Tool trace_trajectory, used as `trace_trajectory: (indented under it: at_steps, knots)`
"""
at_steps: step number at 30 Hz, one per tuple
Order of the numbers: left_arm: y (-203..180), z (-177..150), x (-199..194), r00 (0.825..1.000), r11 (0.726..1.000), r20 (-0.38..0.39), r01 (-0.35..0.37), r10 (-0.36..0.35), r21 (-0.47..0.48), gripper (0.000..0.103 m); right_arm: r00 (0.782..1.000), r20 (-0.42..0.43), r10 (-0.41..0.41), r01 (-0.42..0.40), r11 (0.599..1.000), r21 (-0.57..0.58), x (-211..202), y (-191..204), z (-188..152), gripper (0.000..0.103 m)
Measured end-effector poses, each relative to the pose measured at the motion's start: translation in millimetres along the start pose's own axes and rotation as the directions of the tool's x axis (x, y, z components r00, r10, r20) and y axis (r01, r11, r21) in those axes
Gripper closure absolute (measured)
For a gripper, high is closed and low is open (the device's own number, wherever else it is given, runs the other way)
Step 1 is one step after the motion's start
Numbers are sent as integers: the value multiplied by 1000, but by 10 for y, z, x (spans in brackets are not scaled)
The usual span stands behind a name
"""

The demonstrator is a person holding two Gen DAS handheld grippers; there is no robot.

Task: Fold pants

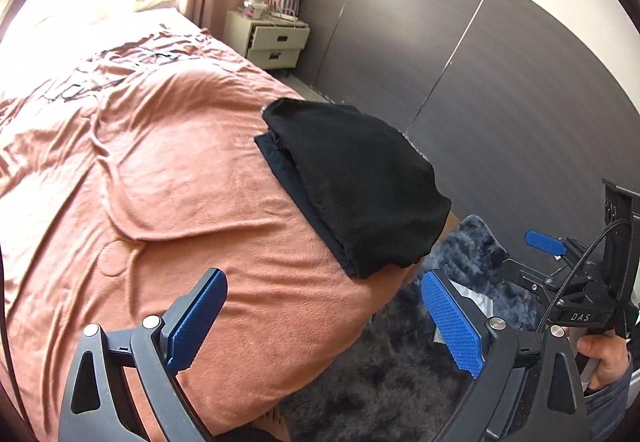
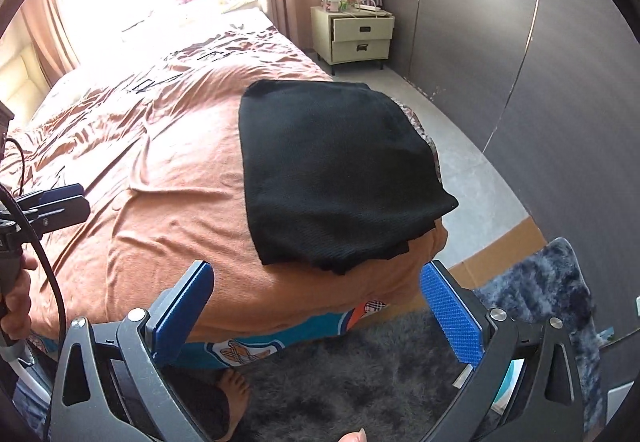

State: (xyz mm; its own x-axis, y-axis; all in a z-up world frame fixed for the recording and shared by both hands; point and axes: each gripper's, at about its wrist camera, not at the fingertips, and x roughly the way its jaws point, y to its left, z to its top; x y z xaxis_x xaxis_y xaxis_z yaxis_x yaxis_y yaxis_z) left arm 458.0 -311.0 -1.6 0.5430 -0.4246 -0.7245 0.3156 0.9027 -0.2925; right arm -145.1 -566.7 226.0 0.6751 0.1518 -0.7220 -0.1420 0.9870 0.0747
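Left gripper and right gripper wide open, empty, short of folded pants at bed corner: soft, light, limp; best gripped at layered edges.

I see a cream nightstand far beside my terracotta bedspread, a shaggy grey rug near my bare foot.

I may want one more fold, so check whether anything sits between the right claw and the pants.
Nothing visible does. The right claw is open and empty, apart from the folded black pants, which lie near the bed's corner. Only bare blanket shows between them.
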Motion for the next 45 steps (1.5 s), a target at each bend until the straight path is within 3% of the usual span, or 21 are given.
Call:
trace_trajectory:
  at_steps: [10, 25, 33, 39, 45]
  knots:
    - [148, -146, -830, 990, 998, 131, -56, 54, 15, 1, 999, 51, 12, -12, 1000, -3, -530, 290, -83, 0]
    - [397, -625, -1977, 970, 995, 233, -87, 73, 52, 1, 988, 157, 1, 0, 1000, -7, -1337, 882, -454, 0]
    - [433, -1004, -2570, 941, 992, 324, -119, 99, 45, 1, 977, 211, 3, -3, 1000, 0, -1630, 1072, -670, 0]
    - [511, -1285, -2919, 924, 995, 373, -101, 88, 17, 1, 971, 240, 5, -3, 1000, -10, -1795, 1182, -840, 0]
    - [637, -1581, -3175, 901, 990, 413, -140, 134, -17, 1, 966, 256, 25, -19, 1000, -23, -1906, 1319, -1014, 0]
